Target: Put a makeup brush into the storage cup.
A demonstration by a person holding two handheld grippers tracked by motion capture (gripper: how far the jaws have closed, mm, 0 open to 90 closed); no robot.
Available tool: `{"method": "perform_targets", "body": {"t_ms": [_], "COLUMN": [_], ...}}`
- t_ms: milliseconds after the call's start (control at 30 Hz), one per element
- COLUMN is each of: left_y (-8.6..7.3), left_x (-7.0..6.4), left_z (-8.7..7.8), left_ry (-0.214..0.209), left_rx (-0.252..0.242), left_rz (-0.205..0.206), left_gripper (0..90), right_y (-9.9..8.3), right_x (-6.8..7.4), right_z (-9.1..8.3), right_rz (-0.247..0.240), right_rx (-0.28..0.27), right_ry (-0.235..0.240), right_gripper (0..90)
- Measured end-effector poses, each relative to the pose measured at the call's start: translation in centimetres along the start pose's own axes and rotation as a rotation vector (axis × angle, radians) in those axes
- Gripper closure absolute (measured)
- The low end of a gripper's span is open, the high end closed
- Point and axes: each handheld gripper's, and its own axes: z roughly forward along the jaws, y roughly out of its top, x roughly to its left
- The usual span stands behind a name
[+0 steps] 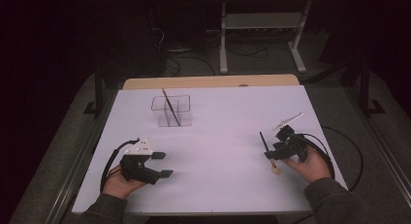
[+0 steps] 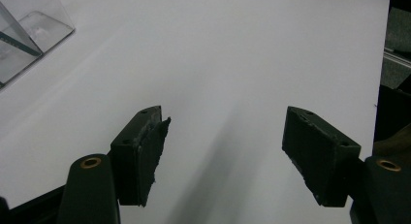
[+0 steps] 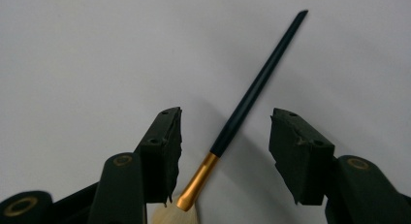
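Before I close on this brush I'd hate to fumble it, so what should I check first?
1. Right gripper open: ok.
2. Brush lies between its jaws: ok, though nearer one jaw.
3. Grip lands on the dark handle, not the bristles: ok.
4. Brush flat on the white table: ok.
5. Clear organizer upright with a free compartment: ok; one stick already inside.
6. Left gripper open, out of the way: ok.

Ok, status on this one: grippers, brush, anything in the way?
Left gripper open, holding nothing. Right gripper open astride the brush, which lies on the white table. Clear organizer far off; path unobstructed.
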Motion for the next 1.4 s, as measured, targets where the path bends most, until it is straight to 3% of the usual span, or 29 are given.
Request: {"method": "perform_targets", "body": {"t_ms": [733,1133,1400], "left_y": [0.1,0.1,0.2], "left_x": [0.0,0.0,0.0], "left_z": [0.2,0.2,0.1], "left_ry": [-0.009,-0.01,-0.01], "left_rx": [0.004,-0.001,-0.002], "left_rz": [0.001,0.0,0.005], "left_gripper": [31.0,30.9,30.9], "right_y": [-0.5,-0.2,0.0], "right_x": [0.2,0.7,0.3], "right_z": [1.0,1.2,1.2], "right_rz": [0.007,-0.021,-0.02], "right_rx": [0.07,0.101,0.109], "right_ry": [-0.02,-0.1,-0.075], "right_gripper": [66.7,81.4,83.1]}}
